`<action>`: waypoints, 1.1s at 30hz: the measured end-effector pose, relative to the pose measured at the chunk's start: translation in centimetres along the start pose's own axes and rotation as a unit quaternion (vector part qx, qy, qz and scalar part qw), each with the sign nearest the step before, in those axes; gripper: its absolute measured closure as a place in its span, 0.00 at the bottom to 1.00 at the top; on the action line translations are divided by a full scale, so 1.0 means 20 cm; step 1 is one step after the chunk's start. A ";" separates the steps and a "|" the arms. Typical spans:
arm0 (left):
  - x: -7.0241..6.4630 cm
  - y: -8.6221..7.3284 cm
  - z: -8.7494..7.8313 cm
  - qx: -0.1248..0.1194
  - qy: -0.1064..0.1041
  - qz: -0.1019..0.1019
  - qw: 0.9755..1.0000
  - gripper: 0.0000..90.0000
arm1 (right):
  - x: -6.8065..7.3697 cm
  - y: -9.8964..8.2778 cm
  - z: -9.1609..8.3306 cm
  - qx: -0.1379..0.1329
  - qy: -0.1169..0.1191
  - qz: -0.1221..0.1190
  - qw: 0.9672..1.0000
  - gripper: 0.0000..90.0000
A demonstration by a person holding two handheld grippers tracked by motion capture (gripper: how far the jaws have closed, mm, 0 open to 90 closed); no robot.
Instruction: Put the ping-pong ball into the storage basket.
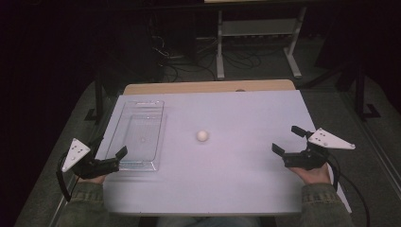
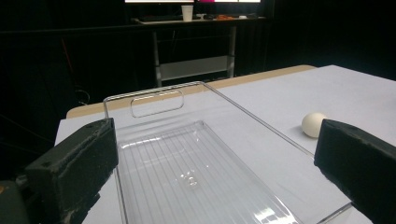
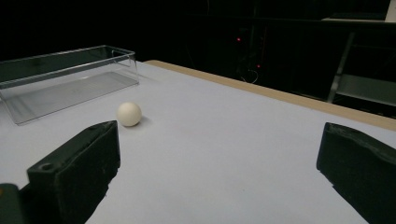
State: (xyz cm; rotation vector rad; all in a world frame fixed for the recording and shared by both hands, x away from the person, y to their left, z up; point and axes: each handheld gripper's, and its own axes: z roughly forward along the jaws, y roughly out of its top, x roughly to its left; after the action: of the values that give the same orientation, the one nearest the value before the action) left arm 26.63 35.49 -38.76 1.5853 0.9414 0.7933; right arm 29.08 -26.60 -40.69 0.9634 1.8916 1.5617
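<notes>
A small white ball (image 1: pixel 202 135) lies alone near the middle of the white table (image 1: pixel 236 179). It also shows as the ball (image 2: pixel 313 124) just right of the tray and as the ball (image 3: pixel 129 114) ahead of the right jaws. An empty clear plastic tray (image 1: pixel 139 135) stands lengthwise at the left. My left gripper (image 1: pixel 111 150) hovers at the tray's near end, open, nothing between its jaws. My right gripper (image 1: pixel 288 139) is open near the table's right edge, pointing left toward the ball, well short of it.
A bare wooden strip (image 1: pixel 208 87) runs along the table's far edge. Behind it stand a metal-legged stand (image 1: pixel 257 28) and tangled cables (image 1: pixel 189 59) on the dark floor. A white cup (image 2: pixel 187 12) sits on a far shelf.
</notes>
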 end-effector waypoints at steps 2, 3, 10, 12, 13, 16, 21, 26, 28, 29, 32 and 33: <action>0.00 0.00 0.00 0.000 0.001 -0.001 1.000 0.00 | 0.00 0.00 0.00 -0.001 0.000 0.000 1.000 0.00; 0.00 0.00 0.00 0.000 0.001 -0.001 1.000 0.00 | 0.00 0.00 0.00 -0.001 0.000 0.000 1.000 0.00; -0.03 0.00 0.00 0.014 0.000 0.010 1.000 0.00 | 0.00 0.01 -0.01 -0.008 -0.002 0.005 1.000 0.00; -0.05 0.00 0.01 0.025 -0.004 0.017 1.000 0.00 | 0.01 0.01 0.00 -0.010 -0.002 0.005 1.000 0.00; -0.05 0.00 0.01 0.025 -0.004 0.017 1.000 0.00 | 0.01 0.01 0.00 -0.010 -0.002 0.005 1.000 0.00; -0.06 0.02 0.02 0.036 -0.012 0.029 0.999 0.00 | 0.01 0.00 0.01 -0.001 0.002 0.003 1.000 0.00; -0.06 0.03 0.03 0.052 -0.019 0.036 0.998 0.00 | 0.02 0.00 0.02 0.010 0.013 0.008 1.000 0.00; -0.06 0.05 0.03 0.054 -0.025 0.040 0.997 0.00 | 0.03 0.00 0.03 0.016 0.012 0.006 1.000 0.00; -0.06 0.06 0.02 0.050 -0.026 0.038 0.998 0.00 | 0.03 0.00 0.03 0.018 0.012 0.006 1.000 0.00; -0.06 0.07 0.02 0.047 -0.027 0.038 0.998 0.00 | 0.03 0.00 0.03 0.018 0.012 0.006 1.000 0.00; -0.06 0.10 0.02 0.041 -0.027 0.035 0.998 0.00 | 0.03 0.00 0.03 0.017 0.012 0.006 1.000 0.00; -0.06 0.10 0.02 0.040 -0.028 0.035 0.998 0.00 | 0.03 0.00 0.03 0.016 0.012 0.006 1.000 0.00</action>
State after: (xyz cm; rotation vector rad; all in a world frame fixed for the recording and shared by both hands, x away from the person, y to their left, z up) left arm 26.74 33.93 -36.84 1.7087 0.8922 0.7637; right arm 29.11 -25.79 -40.75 0.9758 1.9365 1.5598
